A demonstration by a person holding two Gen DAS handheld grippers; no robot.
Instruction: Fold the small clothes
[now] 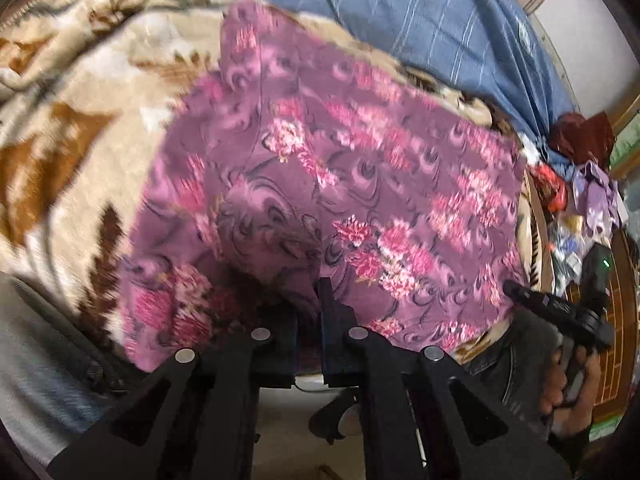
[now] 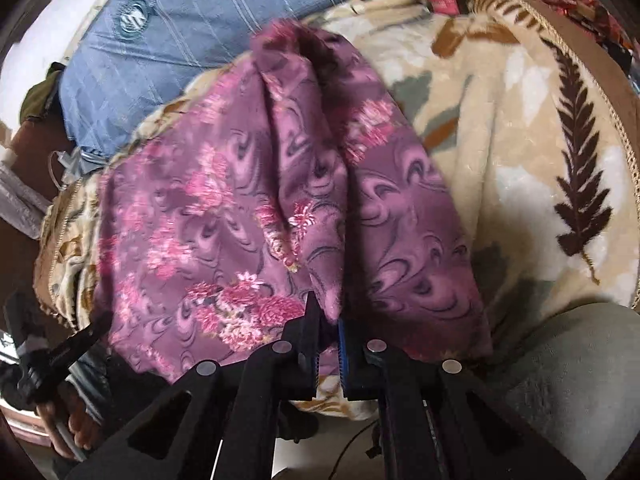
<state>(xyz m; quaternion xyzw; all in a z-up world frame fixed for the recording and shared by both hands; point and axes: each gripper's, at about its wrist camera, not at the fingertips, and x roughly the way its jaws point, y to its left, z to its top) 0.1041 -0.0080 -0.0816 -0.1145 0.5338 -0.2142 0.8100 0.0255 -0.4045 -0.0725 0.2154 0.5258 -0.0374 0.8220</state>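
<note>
A purple garment with pink flowers (image 1: pixel 340 184) lies spread on a beige leaf-patterned blanket (image 1: pixel 80 128). My left gripper (image 1: pixel 310 300) is shut on the garment's near edge. The garment also shows in the right wrist view (image 2: pixel 240 208), bunched into a lifted ridge. My right gripper (image 2: pixel 328 320) is shut on a fold of its near edge. The right gripper also shows at the right of the left wrist view (image 1: pixel 512 290), and the left gripper at the lower left of the right wrist view (image 2: pixel 100 324); their jaws there are hidden.
A blue striped quilt (image 1: pixel 420 20) lies behind the garment. The beige blanket (image 2: pixel 520 140) runs on to the right. A heap of small items (image 1: pixel 576 184) sits beyond the bed's right edge. The person's grey-clad knee (image 2: pixel 568 380) is at the lower right.
</note>
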